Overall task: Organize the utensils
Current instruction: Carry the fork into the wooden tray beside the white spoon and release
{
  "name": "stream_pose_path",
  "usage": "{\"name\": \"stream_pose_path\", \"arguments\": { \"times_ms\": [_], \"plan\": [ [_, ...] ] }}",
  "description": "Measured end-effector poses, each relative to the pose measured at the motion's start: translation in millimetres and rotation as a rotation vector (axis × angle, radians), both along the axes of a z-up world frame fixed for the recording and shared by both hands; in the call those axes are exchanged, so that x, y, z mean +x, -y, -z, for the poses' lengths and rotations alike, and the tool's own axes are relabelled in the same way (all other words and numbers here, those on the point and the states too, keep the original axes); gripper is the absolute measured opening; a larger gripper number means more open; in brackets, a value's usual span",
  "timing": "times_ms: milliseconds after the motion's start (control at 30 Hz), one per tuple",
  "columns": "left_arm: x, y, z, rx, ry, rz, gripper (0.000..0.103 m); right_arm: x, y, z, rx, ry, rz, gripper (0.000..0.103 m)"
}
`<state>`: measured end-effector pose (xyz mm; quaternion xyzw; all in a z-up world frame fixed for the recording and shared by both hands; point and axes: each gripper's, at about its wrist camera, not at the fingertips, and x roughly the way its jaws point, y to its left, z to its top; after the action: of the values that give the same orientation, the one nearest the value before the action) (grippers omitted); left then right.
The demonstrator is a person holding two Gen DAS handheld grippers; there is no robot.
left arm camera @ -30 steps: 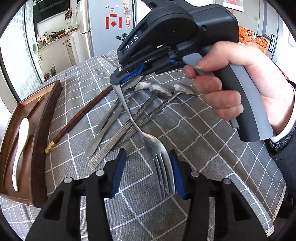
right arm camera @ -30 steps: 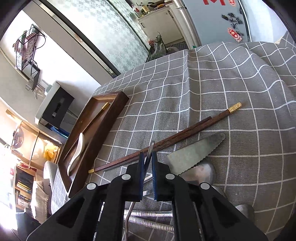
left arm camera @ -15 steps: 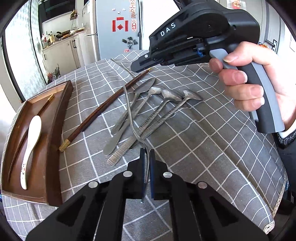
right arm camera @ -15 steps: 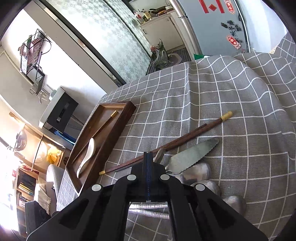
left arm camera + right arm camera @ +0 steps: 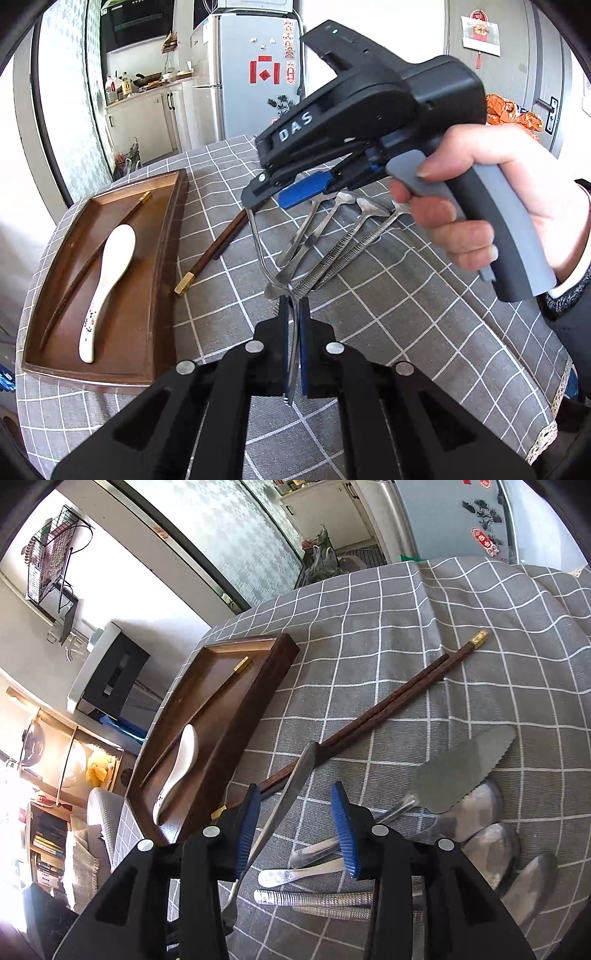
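Right gripper (image 5: 295, 823) has released since a second ago: pads were clenched on the fork (image 5: 291, 354) handle, now they're spread wide with the handle running loose between them, touching neither as far as I can tell. Left gripper (image 5: 293, 347) went the other way, from spread to clamped on the fork's tine end, tines poking out behind the pads toward the camera. Fork is off the cloth, handle arching up toward the right gripper. Wooden tray (image 5: 162, 288) as reference: white spoon (image 5: 107, 284) and one chopstick (image 5: 92, 262) lie inside it; chopstick pair (image 5: 388, 709) lies on the checked tablecloth (image 5: 406, 325) just beside its right wall; cake knife (image 5: 461, 768) and metal spoons (image 5: 484, 808) sit farther right, overlapping in a fan.
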<state>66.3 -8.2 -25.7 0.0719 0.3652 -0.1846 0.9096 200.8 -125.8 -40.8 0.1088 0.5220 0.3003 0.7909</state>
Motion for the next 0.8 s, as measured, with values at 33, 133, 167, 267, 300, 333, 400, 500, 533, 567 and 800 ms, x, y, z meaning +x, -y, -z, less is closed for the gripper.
{"name": "stream_pose_path", "arguments": {
  "times_ms": [33, 133, 167, 267, 300, 333, 400, 500, 533, 567, 800],
  "plan": [
    [-1.8, -1.4, -1.8, -0.006, 0.011, -0.002, 0.006, 0.5, -4.8, 2.7, 0.003, -0.012, -0.002, 0.041],
    [-7.6, -6.8, -9.7, -0.032, 0.045, -0.003, 0.006, -0.5, -19.1, 10.2, -0.02, -0.035, -0.015, 0.041],
    [-8.7, -8.5, -11.4, -0.038, 0.051, -0.005, 0.006, -1.1, -22.4, 12.8, -0.01, -0.049, -0.019, 0.041],
    [-11.2, -11.3, -13.9, -0.047, 0.045, 0.003, 0.006, -3.8, -27.4, 11.8, 0.0, -0.032, -0.023, 0.022],
    [-10.4, -11.2, -13.7, -0.039, 0.05, 0.002, 0.006, -4.7, -28.4, 10.5, 0.002, -0.024, -0.021, 0.022],
    [-11.0, -11.3, -13.6, -0.031, 0.054, 0.003, 0.006, -6.1, -29.5, 8.8, 0.0, -0.015, -0.021, 0.021],
    [-12.5, -13.6, -15.0, -0.03, 0.059, 0.002, 0.006, -6.6, -33.1, 5.7, -0.002, -0.005, -0.024, 0.021],
    [-12.2, -20.3, -18.2, -0.006, 0.062, 0.002, 0.006, -5.8, -41.4, 1.2, 0.004, 0.002, -0.044, 0.021],
    [-12.0, -24.0, -19.7, 0.013, 0.064, 0.002, 0.006, -4.8, -45.7, -0.4, 0.008, 0.004, -0.052, 0.021],
    [-11.3, -29.3, -21.3, 0.023, 0.064, -0.001, 0.006, -3.8, -51.8, -2.6, 0.014, 0.009, -0.063, 0.021],
    [8.2, -70.3, -20.4, 0.062, 0.042, -0.071, 0.006, 16.5, -106.4, -3.8, 0.039, 0.033, -0.138, 0.021]
  ]
}}
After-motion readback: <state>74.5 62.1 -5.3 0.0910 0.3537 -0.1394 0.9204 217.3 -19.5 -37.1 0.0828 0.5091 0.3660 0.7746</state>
